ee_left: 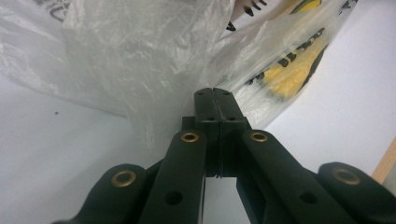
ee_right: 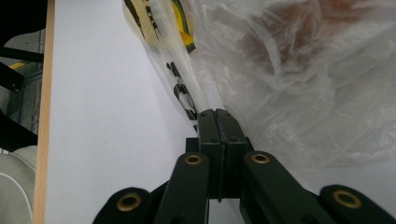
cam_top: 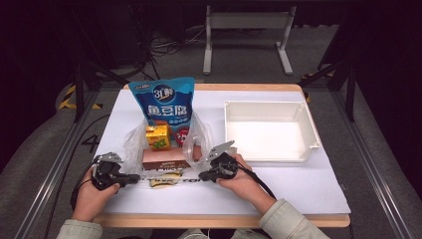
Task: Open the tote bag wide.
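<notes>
While claws (cam_top: pixel 135 178) (cam_top: pixel 203 176) flank bag (cam_top: pixel 133 144), tray (cam_top: pixel 312 133) apart

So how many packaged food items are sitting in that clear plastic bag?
3 that I can see: a tall blue pouch at the back, a small yellow carton before it, and a brown box nearest. The crinkled plastic bag may hide more.

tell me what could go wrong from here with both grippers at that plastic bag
1. The thin plastic bag could tear or slip if the left gripper and right gripper pull apart.
2. The tall blue pouch and yellow carton stand upright in it and might topple when the bag moves.
</notes>
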### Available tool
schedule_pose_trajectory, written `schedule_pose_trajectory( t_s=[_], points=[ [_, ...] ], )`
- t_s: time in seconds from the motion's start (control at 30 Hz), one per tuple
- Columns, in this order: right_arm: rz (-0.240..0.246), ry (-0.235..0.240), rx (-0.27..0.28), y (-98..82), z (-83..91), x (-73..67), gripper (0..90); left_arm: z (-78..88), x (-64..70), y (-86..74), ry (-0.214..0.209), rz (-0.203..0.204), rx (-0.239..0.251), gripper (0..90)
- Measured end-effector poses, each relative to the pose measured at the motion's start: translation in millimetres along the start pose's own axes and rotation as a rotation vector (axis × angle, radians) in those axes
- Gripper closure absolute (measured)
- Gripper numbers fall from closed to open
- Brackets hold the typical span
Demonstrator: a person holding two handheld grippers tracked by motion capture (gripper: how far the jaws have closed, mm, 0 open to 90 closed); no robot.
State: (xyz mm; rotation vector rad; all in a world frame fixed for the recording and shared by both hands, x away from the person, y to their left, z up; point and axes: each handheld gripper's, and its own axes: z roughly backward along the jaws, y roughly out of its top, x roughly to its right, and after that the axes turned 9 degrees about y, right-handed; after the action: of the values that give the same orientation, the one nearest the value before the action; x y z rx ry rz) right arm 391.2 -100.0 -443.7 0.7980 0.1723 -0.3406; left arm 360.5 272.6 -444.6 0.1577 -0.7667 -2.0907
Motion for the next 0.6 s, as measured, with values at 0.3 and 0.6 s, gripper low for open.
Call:
schedule_pose_trajectory(
  t_s=[0.3, 0.6],
  points=[
    [0.022, 0.014, 0.053, -0.9, 11.8, -9.2, 77.7, 1.0, 0.5, -3.0, 0.026, -0.022, 0.06, 88.7],
    [0.05, 0.061, 0.16, 9.0, 38.4, -27.5, 64.1, 0.0, 1.7, -1.9, 0.019, -0.028, 0.058, 87.9]
  ],
)
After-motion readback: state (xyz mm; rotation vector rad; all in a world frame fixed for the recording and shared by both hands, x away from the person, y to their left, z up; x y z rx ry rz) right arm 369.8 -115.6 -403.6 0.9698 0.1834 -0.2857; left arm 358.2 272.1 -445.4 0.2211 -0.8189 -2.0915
